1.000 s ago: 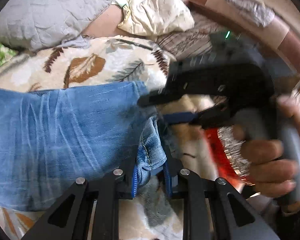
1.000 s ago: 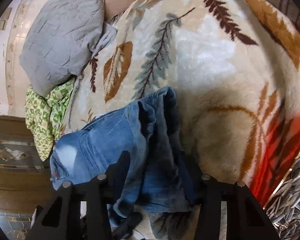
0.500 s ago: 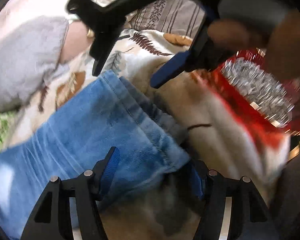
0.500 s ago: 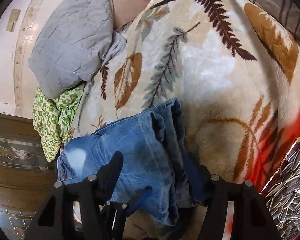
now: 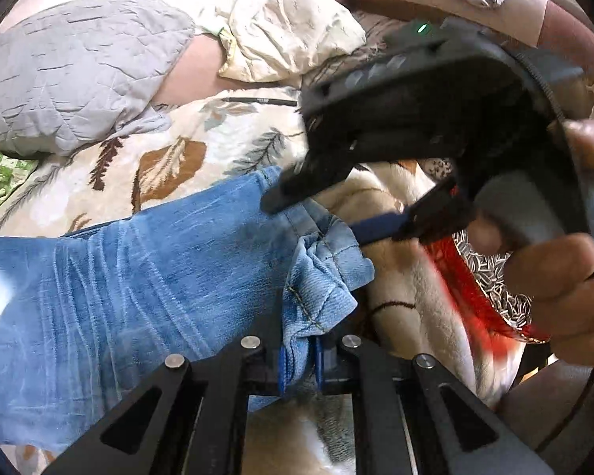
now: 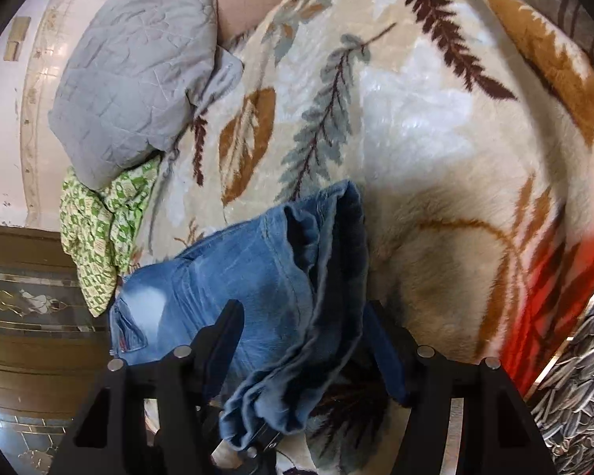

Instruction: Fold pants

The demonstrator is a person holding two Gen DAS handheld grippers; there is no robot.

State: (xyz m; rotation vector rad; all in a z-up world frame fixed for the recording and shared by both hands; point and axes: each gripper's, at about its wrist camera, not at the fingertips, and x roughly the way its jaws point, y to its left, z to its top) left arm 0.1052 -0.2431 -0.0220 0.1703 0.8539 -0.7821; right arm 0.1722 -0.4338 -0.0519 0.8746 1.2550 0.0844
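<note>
Left wrist view: the left gripper point(image 5: 299, 360) pinches a bunched hem of the blue pants point(image 5: 138, 277), which spread leftward over the leaf-print blanket point(image 5: 202, 138). Ahead to the right, the right gripper point(image 5: 316, 198) hovers with jaws apart above the hem.

Right wrist view: fingers spread wide around the pants' point(image 6: 257, 277) folded edge (no writing legible).

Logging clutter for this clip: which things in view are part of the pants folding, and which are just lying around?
Part of the job:
jeans
left gripper, shut on the hem
right gripper, open around the jeans

Lying about:
leaf-print blanket
grey quilted pillow
green patterned cloth
cream pillow
sunflower seeds
</note>
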